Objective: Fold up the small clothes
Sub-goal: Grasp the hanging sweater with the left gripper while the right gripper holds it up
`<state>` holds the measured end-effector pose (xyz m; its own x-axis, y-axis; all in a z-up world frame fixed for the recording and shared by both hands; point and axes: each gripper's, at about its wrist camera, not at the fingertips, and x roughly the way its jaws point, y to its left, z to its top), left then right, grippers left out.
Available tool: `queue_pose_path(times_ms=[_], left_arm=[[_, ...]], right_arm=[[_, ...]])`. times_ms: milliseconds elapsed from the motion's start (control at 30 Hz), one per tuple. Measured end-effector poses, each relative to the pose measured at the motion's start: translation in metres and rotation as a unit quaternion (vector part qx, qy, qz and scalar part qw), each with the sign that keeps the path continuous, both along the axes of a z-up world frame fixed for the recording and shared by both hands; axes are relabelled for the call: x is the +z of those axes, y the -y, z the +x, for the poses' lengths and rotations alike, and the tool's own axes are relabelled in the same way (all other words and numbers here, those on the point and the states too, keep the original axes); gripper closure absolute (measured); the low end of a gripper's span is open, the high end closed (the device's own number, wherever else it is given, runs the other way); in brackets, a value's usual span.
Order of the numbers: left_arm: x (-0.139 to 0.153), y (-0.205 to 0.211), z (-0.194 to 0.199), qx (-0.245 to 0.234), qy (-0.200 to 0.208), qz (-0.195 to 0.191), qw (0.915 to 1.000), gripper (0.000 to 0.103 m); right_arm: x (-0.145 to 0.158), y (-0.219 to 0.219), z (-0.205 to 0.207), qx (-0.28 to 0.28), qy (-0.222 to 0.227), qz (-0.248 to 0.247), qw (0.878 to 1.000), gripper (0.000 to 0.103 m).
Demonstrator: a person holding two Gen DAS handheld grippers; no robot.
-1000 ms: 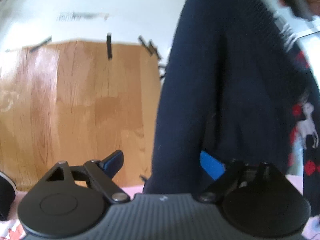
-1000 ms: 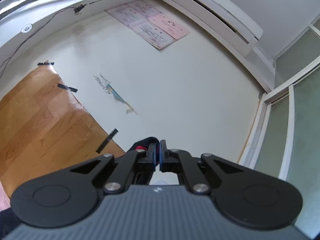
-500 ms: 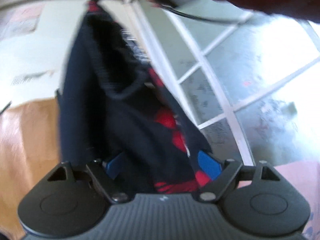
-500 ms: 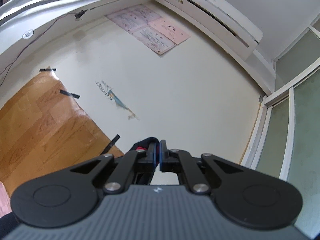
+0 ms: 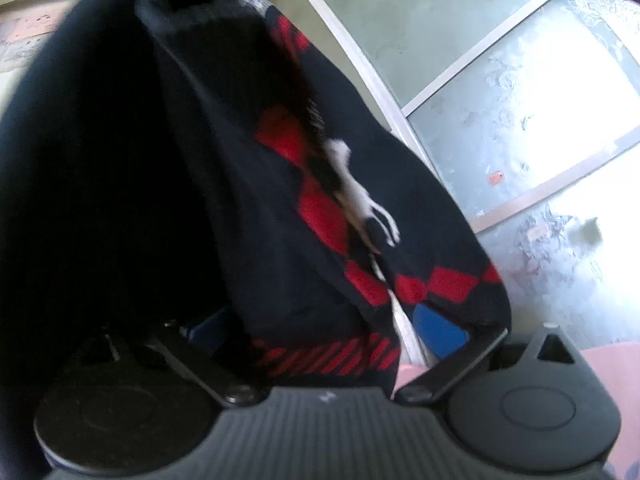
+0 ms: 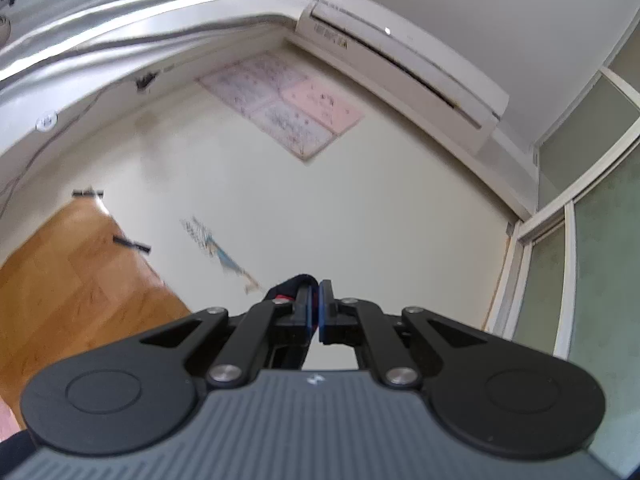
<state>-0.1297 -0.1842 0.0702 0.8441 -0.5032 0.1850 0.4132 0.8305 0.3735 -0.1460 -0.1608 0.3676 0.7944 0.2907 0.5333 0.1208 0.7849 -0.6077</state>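
Observation:
A small navy sweater [image 5: 168,184] with red diamonds and a white horse figure hangs in the air and fills the left wrist view. My left gripper [image 5: 324,332] is open, its blue pads [image 5: 438,330] wide apart, and the sweater's striped hem hangs between them. My right gripper [image 6: 319,308] is raised high and shut on a bunched edge of the sweater [image 6: 290,286], which shows just past the left fingertip. The rest of the garment is hidden below the right gripper.
A frosted glass door with a white frame [image 5: 520,128] is behind the sweater. A pink surface [image 5: 608,360] lies at the lower right. In the right wrist view are a wall, an air conditioner [image 6: 404,64], posters [image 6: 284,104] and a wooden panel [image 6: 76,280].
My left gripper has swung right and closer to the hanging sweater, so the hem now lies between its open fingers. My right gripper has lifted a little, still shut on the cloth.

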Motion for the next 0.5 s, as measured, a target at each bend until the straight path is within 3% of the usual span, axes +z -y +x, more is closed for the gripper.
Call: queue_pose_path(times_ms=[67, 100, 133, 200, 367, 433, 500], left_arm=[[0.001, 0.011, 0.004, 0.011, 0.014, 0.011, 0.9998, 0.037], [0.002, 0.013, 0.007, 0.021, 0.016, 0.02, 0.9995, 0.068], [0.004, 0.01, 0.01, 0.021, 0.01, 0.023, 0.9995, 0.085], [0.012, -0.013, 0.011, -0.003, -0.021, 0.022, 0.9996, 0.092], [0.032, -0.117, -0.03, -0.07, -0.051, -0.004, 0.9962, 0.093], [0.047, -0.162, -0.045, -0.063, -0.061, -0.037, 0.9955, 0.093], [0.072, -0.207, -0.055, -0.026, -0.07, -0.08, 0.994, 0.093]], right_arm=[[0.006, 0.0, -0.003, 0.005, 0.001, 0.003, 1.0, 0.098], [0.008, 0.001, -0.003, 0.006, 0.0, 0.006, 1.0, 0.098], [0.011, 0.003, -0.003, 0.004, 0.002, 0.009, 1.0, 0.098], [0.013, 0.009, 0.001, -0.011, 0.004, 0.012, 1.0, 0.098], [0.013, 0.043, 0.034, -0.068, -0.02, 0.041, 0.997, 0.098], [0.01, 0.058, 0.048, -0.081, -0.037, 0.059, 0.994, 0.097], [0.005, 0.068, 0.059, -0.085, -0.051, 0.071, 0.992, 0.097]])
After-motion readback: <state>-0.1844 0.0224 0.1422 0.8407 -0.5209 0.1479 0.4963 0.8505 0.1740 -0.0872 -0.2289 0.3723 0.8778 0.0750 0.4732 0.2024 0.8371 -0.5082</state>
